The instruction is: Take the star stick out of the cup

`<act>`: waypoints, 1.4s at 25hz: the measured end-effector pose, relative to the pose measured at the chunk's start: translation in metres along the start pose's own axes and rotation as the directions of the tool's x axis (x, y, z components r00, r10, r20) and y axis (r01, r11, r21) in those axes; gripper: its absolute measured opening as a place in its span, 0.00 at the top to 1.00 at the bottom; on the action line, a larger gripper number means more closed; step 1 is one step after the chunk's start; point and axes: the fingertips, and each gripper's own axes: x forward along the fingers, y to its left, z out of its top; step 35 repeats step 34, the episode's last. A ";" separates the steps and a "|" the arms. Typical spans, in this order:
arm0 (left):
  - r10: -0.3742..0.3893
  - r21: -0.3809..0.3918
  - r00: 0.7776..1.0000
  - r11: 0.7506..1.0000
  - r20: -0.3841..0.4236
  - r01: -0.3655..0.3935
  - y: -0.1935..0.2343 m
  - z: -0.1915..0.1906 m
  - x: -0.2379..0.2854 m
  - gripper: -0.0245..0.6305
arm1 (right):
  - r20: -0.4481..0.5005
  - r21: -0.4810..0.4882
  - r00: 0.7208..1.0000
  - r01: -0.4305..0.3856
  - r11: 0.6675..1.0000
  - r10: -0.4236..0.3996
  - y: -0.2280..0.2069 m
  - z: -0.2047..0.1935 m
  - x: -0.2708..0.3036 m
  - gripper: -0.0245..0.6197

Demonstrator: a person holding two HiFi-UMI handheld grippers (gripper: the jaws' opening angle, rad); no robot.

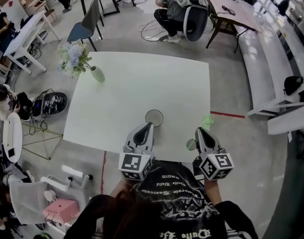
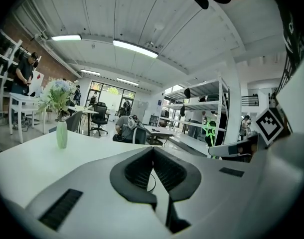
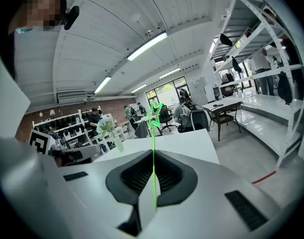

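Note:
My right gripper (image 1: 198, 131) (image 3: 153, 156) is shut on the thin green star stick (image 3: 153, 176). Its star (image 3: 154, 114) (image 1: 207, 120) (image 2: 209, 131) stands beyond the fingertips, over the table's front right edge and clear of the cup. The cup (image 1: 154, 117), a pale round rim, stands on the white table (image 1: 137, 83) near its front edge. My left gripper (image 1: 148, 125) (image 2: 153, 149) has its jaws together, with its tips at the cup's near rim. A thin arc of that rim (image 2: 151, 181) shows in the gap behind the pads. I cannot tell whether the tips touch the cup.
A green vase of pale flowers (image 1: 97, 73) (image 2: 61, 133) (image 3: 115, 142) stands at the table's far left corner. Chairs, desks and seated people (image 1: 174, 6) lie beyond the table. White shelving (image 1: 271, 68) runs along the right, with a red floor line (image 1: 227, 114) beside the table.

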 end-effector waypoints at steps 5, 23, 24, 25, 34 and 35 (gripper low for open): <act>0.006 0.007 1.000 1.000 -0.009 -0.006 0.002 -0.006 -0.005 0.93 | 0.002 0.001 1.000 0.004 1.000 -0.004 0.001 -0.001 -0.001 0.94; 0.025 0.015 0.998 1.000 -0.053 -0.024 0.006 -0.011 -0.012 0.93 | 0.012 -0.093 0.998 -0.058 0.994 0.059 0.028 0.001 0.016 0.94; 0.031 0.014 0.998 0.999 -0.053 -0.030 0.008 -0.009 -0.013 0.93 | 0.015 -0.095 0.998 -0.058 0.994 0.060 0.029 0.001 0.017 0.94; 0.038 0.017 0.998 0.999 -0.053 -0.037 0.010 -0.009 -0.014 0.93 | 0.016 -0.097 0.998 -0.058 0.994 0.060 0.030 0.001 0.017 0.94; 0.039 0.025 0.998 0.999 -0.051 -0.038 0.015 -0.015 -0.022 0.93 | 0.023 -0.109 0.998 -0.056 0.992 0.059 0.036 -0.004 0.016 0.94; 0.039 0.025 0.998 0.999 -0.051 -0.038 0.015 -0.015 -0.022 0.93 | 0.023 -0.109 0.998 -0.056 0.992 0.059 0.036 -0.004 0.016 0.94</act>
